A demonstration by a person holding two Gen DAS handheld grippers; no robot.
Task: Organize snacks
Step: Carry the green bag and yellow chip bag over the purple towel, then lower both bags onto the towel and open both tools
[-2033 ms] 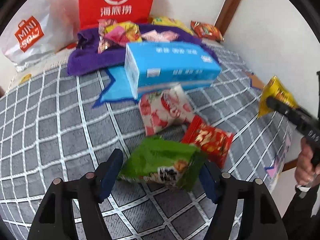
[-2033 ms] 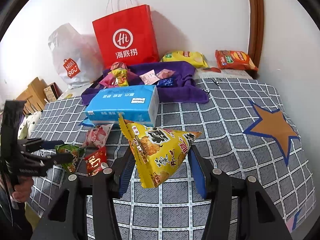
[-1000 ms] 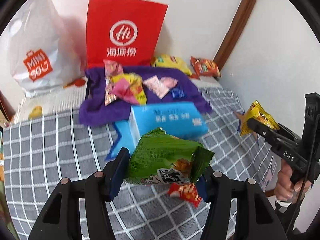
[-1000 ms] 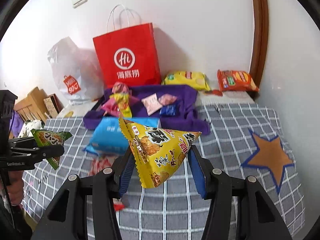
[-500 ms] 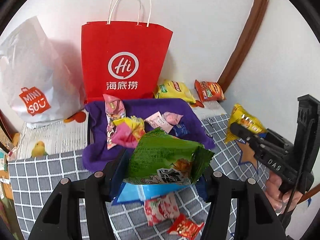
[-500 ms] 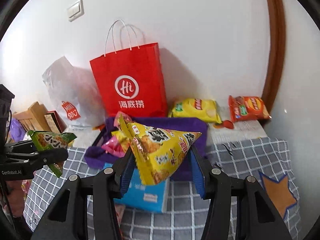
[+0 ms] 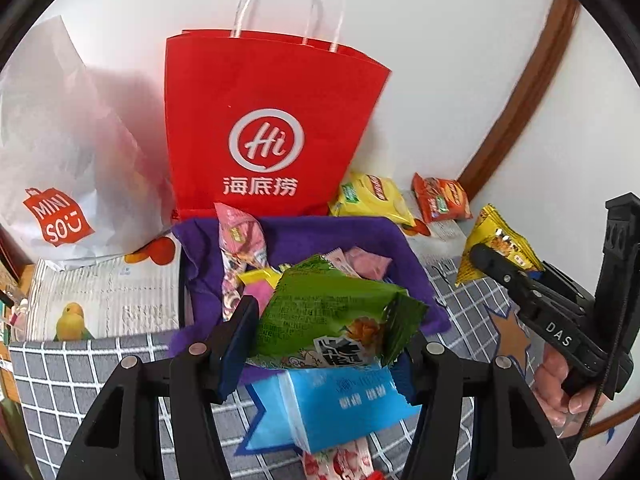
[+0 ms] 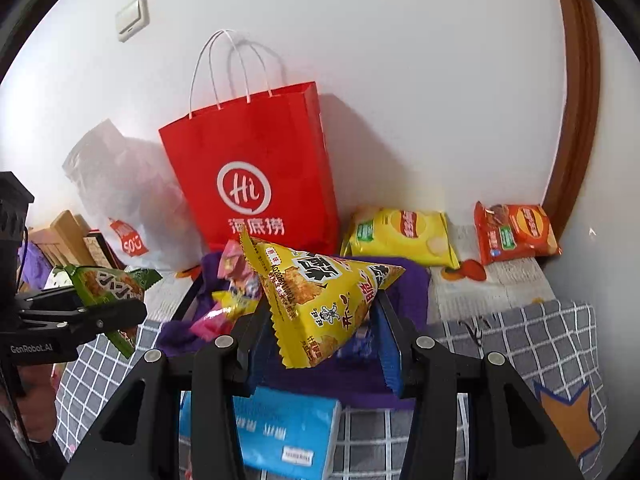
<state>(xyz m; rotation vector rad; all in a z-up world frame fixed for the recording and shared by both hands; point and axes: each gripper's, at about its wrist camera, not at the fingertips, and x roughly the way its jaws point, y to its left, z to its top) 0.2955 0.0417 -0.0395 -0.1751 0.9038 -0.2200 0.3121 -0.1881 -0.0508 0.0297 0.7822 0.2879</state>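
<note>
My left gripper (image 7: 328, 344) is shut on a green snack packet (image 7: 332, 320), held in the air above the purple cloth (image 7: 304, 240) and the blue tissue pack (image 7: 344, 404). My right gripper (image 8: 320, 340) is shut on a yellow triangular snack packet (image 8: 320, 300), also lifted over the purple cloth (image 8: 412, 280). Each gripper shows in the other's view: the right one (image 7: 504, 264) with its yellow packet (image 7: 500, 244) at right, the left one (image 8: 108, 304) with the green packet (image 8: 108, 284) at left. A red paper bag (image 7: 268, 128) stands upright behind the cloth.
Pink and yellow candy packets (image 7: 240, 248) lie on the cloth. A yellow chip bag (image 8: 400, 236) and an orange-red chip bag (image 8: 514, 232) rest by the wall. A white plastic bag (image 7: 60, 160) leans at left. A red-white packet (image 7: 340, 460) lies on the grey checked bedspread (image 8: 520, 340).
Both grippers have carried their packets forward and slightly up, from over the checked bedspread to over the purple cloth, nearer the red bag. Their grips look unchanged.
</note>
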